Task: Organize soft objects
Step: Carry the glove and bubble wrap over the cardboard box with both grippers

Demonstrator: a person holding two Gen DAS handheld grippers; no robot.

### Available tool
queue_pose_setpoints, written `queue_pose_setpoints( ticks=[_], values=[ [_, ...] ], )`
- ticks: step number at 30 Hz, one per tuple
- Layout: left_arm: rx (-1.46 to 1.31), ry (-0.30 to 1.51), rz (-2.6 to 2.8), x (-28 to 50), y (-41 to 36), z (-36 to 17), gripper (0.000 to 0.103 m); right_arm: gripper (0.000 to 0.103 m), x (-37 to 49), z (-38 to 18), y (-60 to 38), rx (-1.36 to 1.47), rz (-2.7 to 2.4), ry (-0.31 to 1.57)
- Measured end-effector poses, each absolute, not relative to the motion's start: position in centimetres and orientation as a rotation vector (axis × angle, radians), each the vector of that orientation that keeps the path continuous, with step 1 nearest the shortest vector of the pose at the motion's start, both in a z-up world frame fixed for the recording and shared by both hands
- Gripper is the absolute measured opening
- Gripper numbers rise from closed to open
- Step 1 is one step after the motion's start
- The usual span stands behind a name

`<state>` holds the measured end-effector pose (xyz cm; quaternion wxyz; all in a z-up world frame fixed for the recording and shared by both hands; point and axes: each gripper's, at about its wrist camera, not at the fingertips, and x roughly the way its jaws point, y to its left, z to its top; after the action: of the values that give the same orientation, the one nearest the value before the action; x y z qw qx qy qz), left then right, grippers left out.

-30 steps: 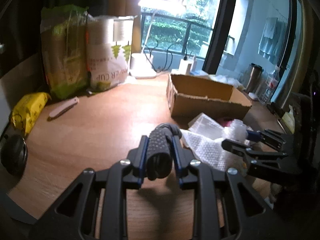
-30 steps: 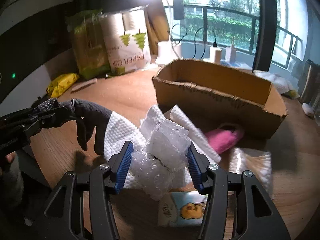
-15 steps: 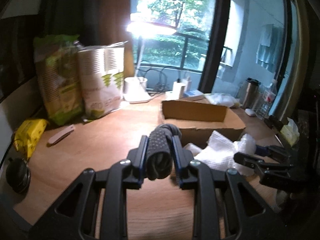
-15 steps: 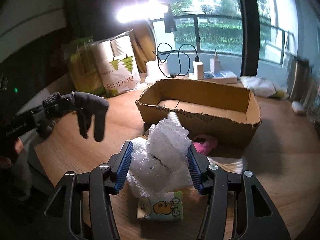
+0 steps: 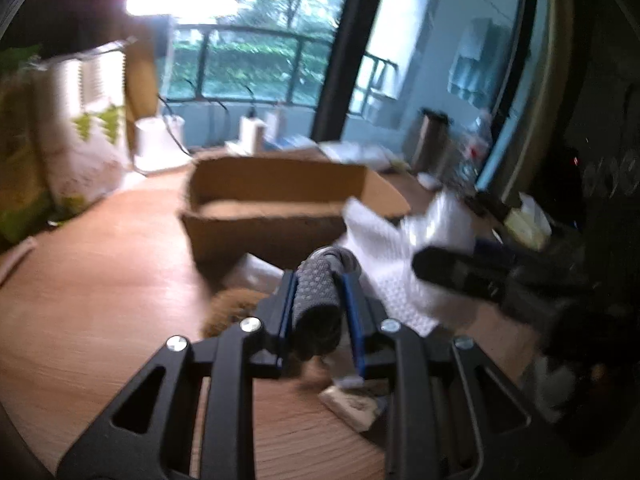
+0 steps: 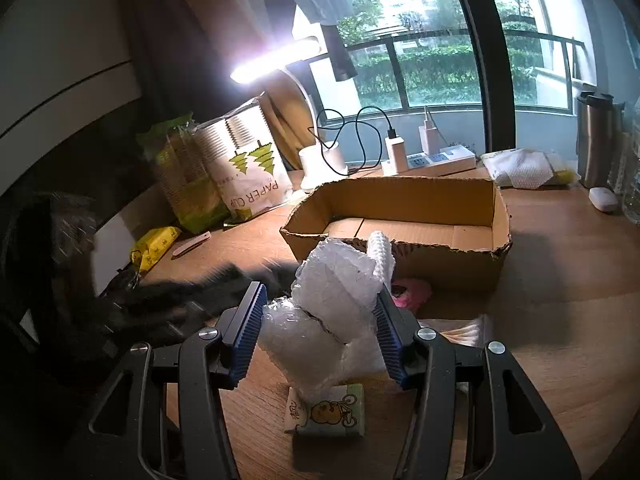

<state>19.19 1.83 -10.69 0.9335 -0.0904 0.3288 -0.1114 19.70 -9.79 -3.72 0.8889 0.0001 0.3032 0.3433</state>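
My left gripper is shut on a dark grey glove and holds it above the wooden table, just short of the open cardboard box. My right gripper is shut on a wad of clear bubble wrap and holds it up in front of the same box. In the left wrist view the bubble wrap and the right gripper are close on the right. In the right wrist view the glove is a dark blur at the left.
A pink soft item, a white cloth and a small tissue pack lie on the table before the box. Paper cup bags, a yellow pack, a lamp base and a power strip stand behind.
Both grippers have risen and moved toward the box, each still holding its item. The left gripper with the glove has swung right, close beside the right gripper.
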Motion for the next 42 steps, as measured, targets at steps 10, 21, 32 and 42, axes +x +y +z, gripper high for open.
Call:
queue_pose_setpoints(
  ticks=[10, 21, 32, 42],
  values=[
    [-0.152, 0.653, -0.229, 19.1, 0.6, -9.6, 0.024, 0.056, 19.3, -1.7, -11.2, 0.012, 0.700, 0.557],
    [-0.140, 0.514, -0.181, 18.8, 2.2, -4.2, 0.024, 0.056, 21.3, -0.8, -12.9, -0.005, 0.640, 0.515],
    [-0.114, 0.477, -0.178, 21.9, 1.3, -2.7, 0.024, 0.056, 25.2, -0.6, -14.6, -0.026, 0.586, 0.494],
    [-0.099, 0.454, -0.182, 25.4, -0.2, -3.1, 0.024, 0.056, 28.8, -1.5, -15.0, -0.054, 0.557, 0.504]
  ],
)
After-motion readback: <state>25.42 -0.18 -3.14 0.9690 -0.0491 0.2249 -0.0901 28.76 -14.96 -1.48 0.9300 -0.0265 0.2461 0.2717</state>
